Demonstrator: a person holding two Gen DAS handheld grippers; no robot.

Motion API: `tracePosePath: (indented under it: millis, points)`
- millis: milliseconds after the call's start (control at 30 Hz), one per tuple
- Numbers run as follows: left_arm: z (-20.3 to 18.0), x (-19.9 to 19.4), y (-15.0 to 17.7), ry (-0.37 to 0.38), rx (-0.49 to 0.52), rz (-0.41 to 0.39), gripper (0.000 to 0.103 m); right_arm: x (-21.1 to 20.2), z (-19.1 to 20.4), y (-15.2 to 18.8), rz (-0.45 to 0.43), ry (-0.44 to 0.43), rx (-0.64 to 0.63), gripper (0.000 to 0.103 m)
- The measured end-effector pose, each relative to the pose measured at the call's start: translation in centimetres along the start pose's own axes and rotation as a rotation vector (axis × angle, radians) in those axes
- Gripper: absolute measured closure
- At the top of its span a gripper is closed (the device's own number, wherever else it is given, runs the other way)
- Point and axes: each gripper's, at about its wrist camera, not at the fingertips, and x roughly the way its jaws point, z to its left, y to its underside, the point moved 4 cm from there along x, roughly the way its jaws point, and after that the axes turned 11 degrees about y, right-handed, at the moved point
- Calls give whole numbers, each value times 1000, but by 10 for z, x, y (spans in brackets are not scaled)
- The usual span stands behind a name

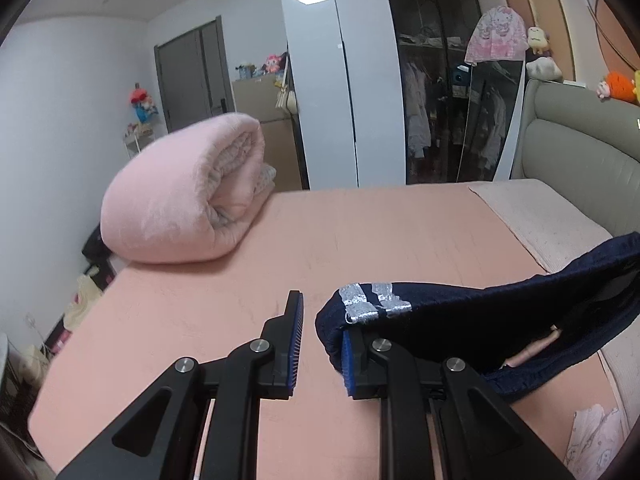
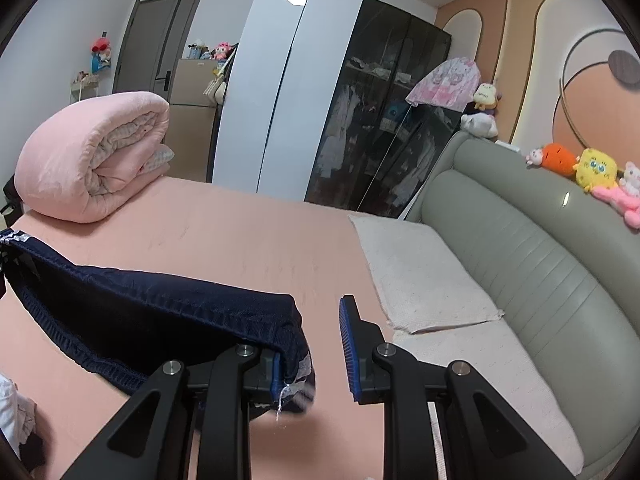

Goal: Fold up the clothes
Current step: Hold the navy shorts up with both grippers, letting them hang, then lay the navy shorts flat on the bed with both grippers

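The bed (image 1: 360,240) surface ahead of both tools is lying bare across its middle. A rolled pink quilt (image 1: 180,200) is occupying the far left corner. A pale blanket (image 2: 420,272) is covering the strip beside the padded headboard (image 2: 540,260), which is closing off the right side. The navy garment (image 2: 152,300) is hanging between the two tools, spanning the near zone. The wardrobe (image 1: 380,80) is standing beyond the bed's far edge.
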Motion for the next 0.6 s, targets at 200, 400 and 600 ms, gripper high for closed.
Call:
tracePosePath:
  millis: [200, 400, 600]
  points:
    - [-4, 23, 55, 25, -9, 70, 90, 17, 21, 50, 55, -16, 14, 101]
    - [-4, 43, 83, 66, -54, 140, 90, 45, 35, 89, 167, -72, 9, 102]
    - [-5, 47, 104, 85, -83, 163, 90, 61, 40, 115, 223, -106, 9, 102]
